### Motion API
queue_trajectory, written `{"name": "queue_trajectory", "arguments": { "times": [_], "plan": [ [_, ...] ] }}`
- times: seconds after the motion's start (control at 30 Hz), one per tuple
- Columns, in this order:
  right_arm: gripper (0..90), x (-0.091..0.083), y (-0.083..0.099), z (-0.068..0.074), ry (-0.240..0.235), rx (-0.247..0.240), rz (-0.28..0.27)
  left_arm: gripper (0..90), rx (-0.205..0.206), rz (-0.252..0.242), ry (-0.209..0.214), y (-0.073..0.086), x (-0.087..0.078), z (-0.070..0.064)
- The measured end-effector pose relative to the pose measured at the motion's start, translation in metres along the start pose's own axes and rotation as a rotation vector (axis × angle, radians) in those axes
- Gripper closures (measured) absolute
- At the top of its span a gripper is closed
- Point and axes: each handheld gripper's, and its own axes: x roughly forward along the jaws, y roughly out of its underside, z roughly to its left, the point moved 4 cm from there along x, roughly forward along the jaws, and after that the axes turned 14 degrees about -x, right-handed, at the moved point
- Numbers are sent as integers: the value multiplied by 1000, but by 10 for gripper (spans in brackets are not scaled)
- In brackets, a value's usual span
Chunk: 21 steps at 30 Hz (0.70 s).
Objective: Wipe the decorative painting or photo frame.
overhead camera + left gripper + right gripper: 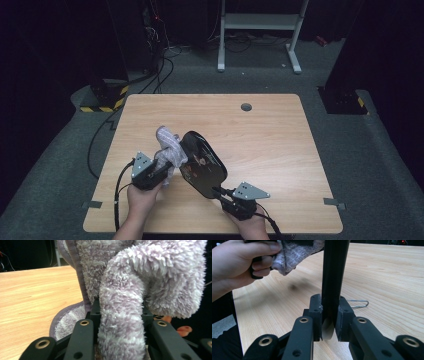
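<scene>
The black pan (202,162) is held tilted above the near middle of the wooden table (270,135), its glossy round body up and to the left, its handle end down and to the right. The right gripper (231,199) grips that handle: in the right gripper view its two black jaws are pressed against both sides of the dark handle (333,277), which rises straight up from between them, with a pale tag or label end (327,331) showing low in the gap. Against the pan's left edge lies a fluffy lilac-and-white cloth (169,150), bunched and partly draped over the rim. The left gripper (159,172) has it clamped; in the left gripper view a thick roll of the plush cloth (122,315) passes between the jaws, which are closed in on it, and a stitched grey hem (75,277) runs down its left side. The person's left hand (144,196) wraps the left gripper from below, the right hand (250,225) holds the right gripper at the table's near edge. In the right gripper view a thin wire loop (358,303) lies on the tabletop just behind the jaws. Farther off, a small dark round grommet (246,106) sits in the table near its far edge, and beyond the table a white metal frame (260,30) stands on the grey floor.
</scene>
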Motion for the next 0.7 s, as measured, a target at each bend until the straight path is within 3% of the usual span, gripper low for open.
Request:
{"name": "queue_trajectory", "arguments": {
  "times": [0.1, 0.17, 0.37, 0.53, 0.6, 0.7],
  "plan": [
    [785, 0, 0, 0, 2, 1, 2, 673, -1, 2, 26, 0, 0, -8],
    [785, 0, 1, 0, 3, 2, 4, 673, 5, -1, 68, 2, -2, -19],
    [786, 0, 0, 0, 5, 4, 5, 673, 75, -8, 203, 6, -11, -70],
    [786, 0, 0, 0, 4, 3, 6, 673, 163, -6, 304, 7, -19, -113],
    [786, 0, 0, -1, 5, 5, 6, 673, 189, -3, 326, 7, -20, -126],
    [786, -1, 1, -1, 3, 5, 8, 673, 195, -6, 328, 7, -20, -131]
  ]
}}
